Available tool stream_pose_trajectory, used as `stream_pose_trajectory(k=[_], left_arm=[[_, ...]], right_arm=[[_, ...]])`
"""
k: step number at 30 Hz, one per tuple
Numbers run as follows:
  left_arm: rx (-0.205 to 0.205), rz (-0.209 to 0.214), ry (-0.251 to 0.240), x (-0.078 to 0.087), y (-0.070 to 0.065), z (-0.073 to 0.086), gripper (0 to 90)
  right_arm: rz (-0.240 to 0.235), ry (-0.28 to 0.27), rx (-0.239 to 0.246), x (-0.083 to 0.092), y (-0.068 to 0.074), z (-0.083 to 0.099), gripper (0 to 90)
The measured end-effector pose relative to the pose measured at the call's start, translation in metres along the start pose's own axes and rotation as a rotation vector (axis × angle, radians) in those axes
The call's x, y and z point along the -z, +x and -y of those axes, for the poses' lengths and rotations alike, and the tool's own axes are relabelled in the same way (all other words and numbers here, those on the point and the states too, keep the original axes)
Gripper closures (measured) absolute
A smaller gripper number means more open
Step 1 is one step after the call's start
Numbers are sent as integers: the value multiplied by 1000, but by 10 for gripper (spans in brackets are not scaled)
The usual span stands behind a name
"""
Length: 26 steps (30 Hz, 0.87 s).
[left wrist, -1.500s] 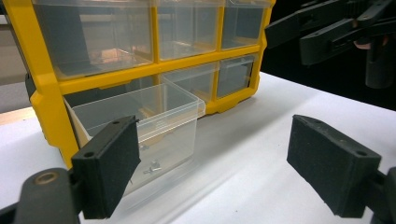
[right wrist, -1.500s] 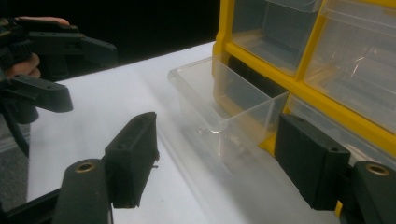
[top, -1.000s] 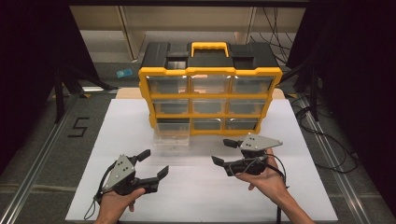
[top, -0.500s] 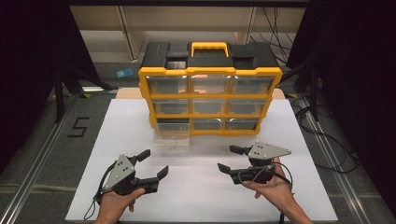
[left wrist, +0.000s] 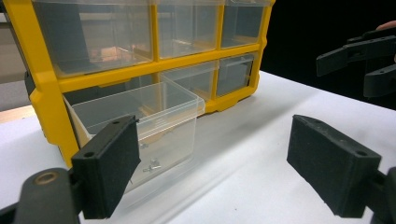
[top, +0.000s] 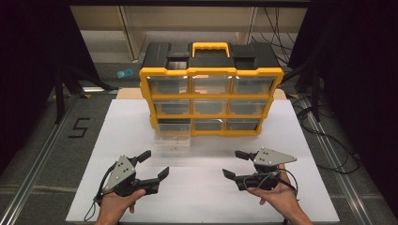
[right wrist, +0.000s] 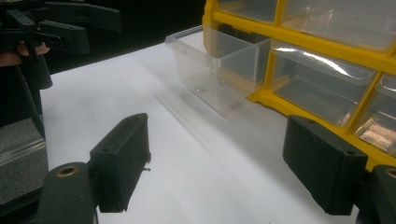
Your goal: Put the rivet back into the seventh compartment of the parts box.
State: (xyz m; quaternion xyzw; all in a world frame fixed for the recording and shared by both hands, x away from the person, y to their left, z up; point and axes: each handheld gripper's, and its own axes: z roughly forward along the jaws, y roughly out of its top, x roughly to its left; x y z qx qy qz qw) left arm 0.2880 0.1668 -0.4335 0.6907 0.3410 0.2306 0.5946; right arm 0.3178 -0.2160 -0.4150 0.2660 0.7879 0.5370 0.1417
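Two claws, one organiser, one pulled-out drawer; entries run from frame left to frame right of the high view.

Item 1: floor mark "5" (top: 80, 127), black on grey, left of the bench; it is the one piece of writing that can be read. No brand or label is legible on any item.

Item 2: left claw (top: 151, 165), lower left of frame, held low over the white bench (top: 206, 201); jaws spread wide, nothing between them.

Item 3: clear drawer (top: 173, 138), centre left, drawn well out of the bottom-left bay of the organiser and resting on the bench. In the left gripper view a few small metal parts (left wrist: 152, 164) (screws, probably) lie at its bottom front.

Item 4: yellow-and-black organiser (top: 211, 89), upper centre, nine clear drawers in three rows, carry handle on top.

Item 5: right claw (top: 237, 164), lower right of centre, jaws likewise wide apart and empty, pointing toward frame left.

Handling note: the drawer looks to be the thing in hand, and the left claw sits nearest. Judged best: approach square to the drawer front, close on the front lip rather than the thin side wall, and keep it level so the small parts do not slide or spill.
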Motion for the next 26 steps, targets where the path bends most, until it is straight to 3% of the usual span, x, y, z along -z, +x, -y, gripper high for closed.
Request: stream_pose_trajectory(k=[8, 9, 26], left_arm=[[-6, 3, 1, 0, 0, 0, 167], [-5, 3, 1, 0, 0, 0, 167], [-6, 4, 3, 0, 0, 0, 167]], right_arm=[[-5, 18, -8, 4, 3, 4, 237], [9, 4, 9, 3, 2, 5, 237], [26, -23, 14, 6, 2, 10, 237]])
